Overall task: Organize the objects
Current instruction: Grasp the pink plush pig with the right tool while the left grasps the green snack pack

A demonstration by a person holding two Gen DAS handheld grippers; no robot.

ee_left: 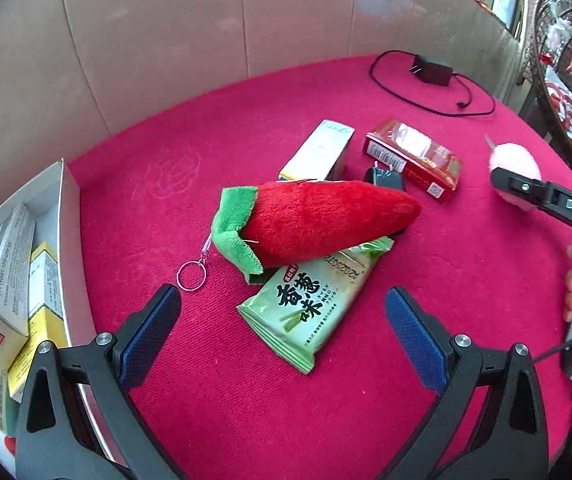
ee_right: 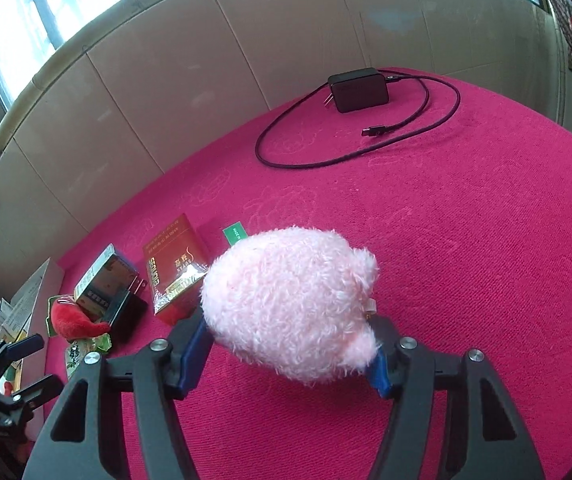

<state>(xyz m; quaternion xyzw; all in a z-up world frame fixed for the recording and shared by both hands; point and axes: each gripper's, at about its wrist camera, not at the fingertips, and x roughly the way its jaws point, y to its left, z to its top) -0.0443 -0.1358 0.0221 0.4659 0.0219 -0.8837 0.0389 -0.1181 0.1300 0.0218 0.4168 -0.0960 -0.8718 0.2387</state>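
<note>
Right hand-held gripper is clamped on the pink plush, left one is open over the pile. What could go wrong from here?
1. The right hand-held gripper pinches only the soft lower part of the pink plush; it could squirm out on a lift.
2. The red chili plush lies on the green snack pack; grabbing either with the open left hand-held gripper may drag the other.
3. Its key ring could snag.

A beige panelled wall curves behind the magenta-clothed table, with bright windows above.
</note>
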